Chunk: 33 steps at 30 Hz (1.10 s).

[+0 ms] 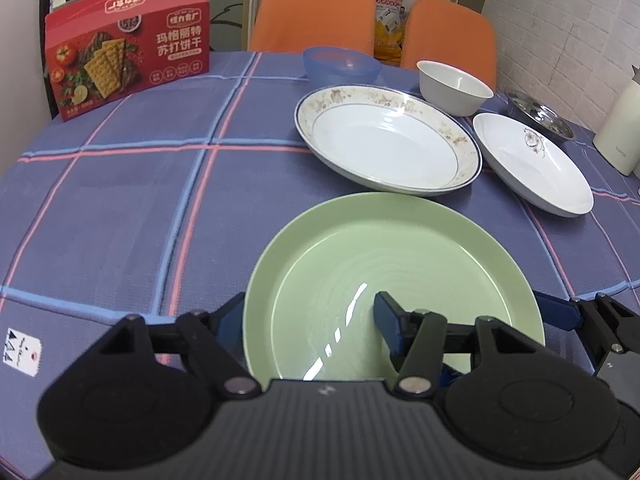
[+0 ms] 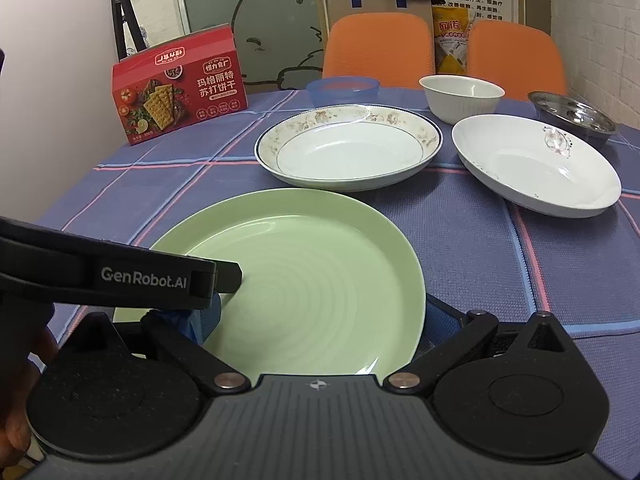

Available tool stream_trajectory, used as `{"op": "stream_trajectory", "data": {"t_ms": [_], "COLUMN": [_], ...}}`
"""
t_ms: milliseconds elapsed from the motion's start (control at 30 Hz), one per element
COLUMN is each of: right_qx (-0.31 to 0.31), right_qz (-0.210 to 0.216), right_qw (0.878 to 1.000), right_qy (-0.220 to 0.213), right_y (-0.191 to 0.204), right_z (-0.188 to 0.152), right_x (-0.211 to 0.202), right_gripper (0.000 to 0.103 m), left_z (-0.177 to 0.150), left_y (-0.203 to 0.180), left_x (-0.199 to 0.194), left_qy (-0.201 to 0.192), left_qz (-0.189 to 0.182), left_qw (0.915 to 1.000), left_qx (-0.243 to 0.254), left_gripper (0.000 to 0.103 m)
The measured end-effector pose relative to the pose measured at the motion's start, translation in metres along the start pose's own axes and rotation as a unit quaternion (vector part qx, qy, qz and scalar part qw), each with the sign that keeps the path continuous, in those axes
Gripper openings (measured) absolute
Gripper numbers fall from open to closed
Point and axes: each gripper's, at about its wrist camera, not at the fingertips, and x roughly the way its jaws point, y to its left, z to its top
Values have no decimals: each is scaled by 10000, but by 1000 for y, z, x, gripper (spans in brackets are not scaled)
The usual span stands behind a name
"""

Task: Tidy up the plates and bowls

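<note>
A green plate (image 1: 394, 280) (image 2: 304, 280) lies on the table nearest me. My left gripper (image 1: 310, 318) grips its left rim: one finger sits under the rim and the other finger (image 1: 386, 316) rests on the plate's inside. My right gripper (image 2: 324, 320) straddles the plate's near right rim with wide jaws; whether it grips is unclear. Behind lie a floral-rimmed white plate (image 1: 386, 140) (image 2: 348, 148), a white plate with a flower mark (image 1: 532, 162) (image 2: 536, 164), a white bowl (image 1: 454, 86) (image 2: 462, 98), a blue bowl (image 1: 340, 66) (image 2: 342, 90) and a steel bowl (image 1: 540, 118) (image 2: 572, 118).
A red cracker box (image 1: 128, 46) (image 2: 178, 86) stands at the back left of the checked blue tablecloth (image 1: 120, 200). Two orange chairs (image 1: 316, 12) stand behind the table. A cream kettle (image 1: 620, 128) stands at the right edge. The left gripper's body (image 2: 120, 276) crosses the right wrist view.
</note>
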Motion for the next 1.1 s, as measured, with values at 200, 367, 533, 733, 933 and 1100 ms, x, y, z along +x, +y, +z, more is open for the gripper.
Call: {"op": "stream_trajectory", "data": {"t_ms": [200, 367, 533, 733, 933, 1100], "right_qx": [-251, 482, 616, 679, 642, 533], "right_qz": [300, 343, 460, 773, 706, 593], "right_qw": [9992, 9972, 9963, 9946, 9947, 9958], "right_qy": [45, -459, -379, 108, 373, 454], "right_y": [-5, -45, -62, -65, -62, -60], "right_z": [-5, 19, 53, 81, 90, 96], "right_x": [-8, -29, -5, 48, 73, 79], "right_gripper": [89, 89, 89, 89, 90, 91], "left_z": [4, 31, 49, 76, 107, 117], "left_y": [18, 35, 41, 55, 62, 67], "left_x": [-12, -25, -16, 7, 33, 45], "left_qy": [-170, -552, -616, -653, -570, -547], "left_qz": [-400, -289, -217, -107, -196, -201], "left_qw": [9986, 9967, 9962, 9954, 9956, 9956], "left_qx": [-314, -523, -575, -691, -717, -736], "left_gripper": [80, 82, 83, 100, 100, 100]}}
